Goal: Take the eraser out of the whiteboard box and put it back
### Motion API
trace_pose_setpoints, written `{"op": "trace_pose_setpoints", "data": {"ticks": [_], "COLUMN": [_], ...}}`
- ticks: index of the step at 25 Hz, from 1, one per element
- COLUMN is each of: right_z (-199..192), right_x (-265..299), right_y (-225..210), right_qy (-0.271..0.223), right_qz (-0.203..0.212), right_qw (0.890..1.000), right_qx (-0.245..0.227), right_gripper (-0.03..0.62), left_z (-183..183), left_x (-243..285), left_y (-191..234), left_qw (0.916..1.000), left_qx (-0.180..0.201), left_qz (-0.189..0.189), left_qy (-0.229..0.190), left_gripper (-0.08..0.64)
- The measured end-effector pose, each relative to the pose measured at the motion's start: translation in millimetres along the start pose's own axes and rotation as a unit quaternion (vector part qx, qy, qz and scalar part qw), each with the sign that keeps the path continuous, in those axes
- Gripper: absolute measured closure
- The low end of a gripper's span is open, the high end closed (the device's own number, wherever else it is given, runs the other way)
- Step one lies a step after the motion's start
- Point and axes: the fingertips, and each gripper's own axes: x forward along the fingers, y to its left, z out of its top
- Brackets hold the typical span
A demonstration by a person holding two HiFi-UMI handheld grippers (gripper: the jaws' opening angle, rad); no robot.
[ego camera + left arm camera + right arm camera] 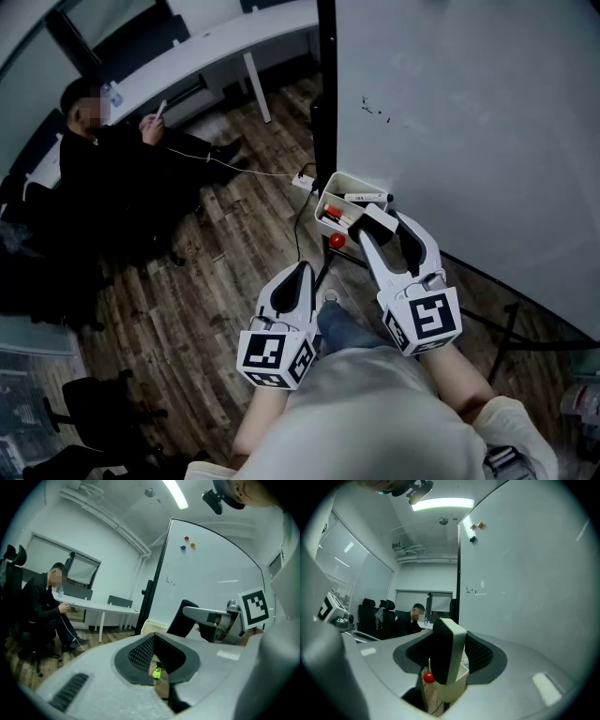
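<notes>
Office with wood floor and whiteboard; right tongs clamped on eraser (left tongs together).

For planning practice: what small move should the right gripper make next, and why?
Probably lift straight up a little: the right gripper is shut on the white-backed black felt eraser, whose lower end looks level with the rim of the cream plastic whiteboard box.

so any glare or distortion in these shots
Head view: dim, fairly sharp, room lines bend near the edges. Left gripper view: heavy fisheye, black corners, whiteboard edge bowed. Right gripper view: same fisheye, ceiling light blown out white.
</notes>
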Motion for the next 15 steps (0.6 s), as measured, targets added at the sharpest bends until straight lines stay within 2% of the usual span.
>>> {"op": "trace_pose_setpoints", "data": {"ticks": [15], "right_z": [5], "right_x": [-38], "right_y": [7], "right_qy": [-0.014], "right_qz": [0.004], "right_qw": [1.0], "right_qx": [0.006], "right_gripper": [0.379], "left_z": [-11], "left_x": [-22], "left_y": [-27], "left_qw": [1.0], "left_qx": [0.006], "left_qz": [-0.001], "left_qy": [0.0], "left_gripper": [0.557]}}
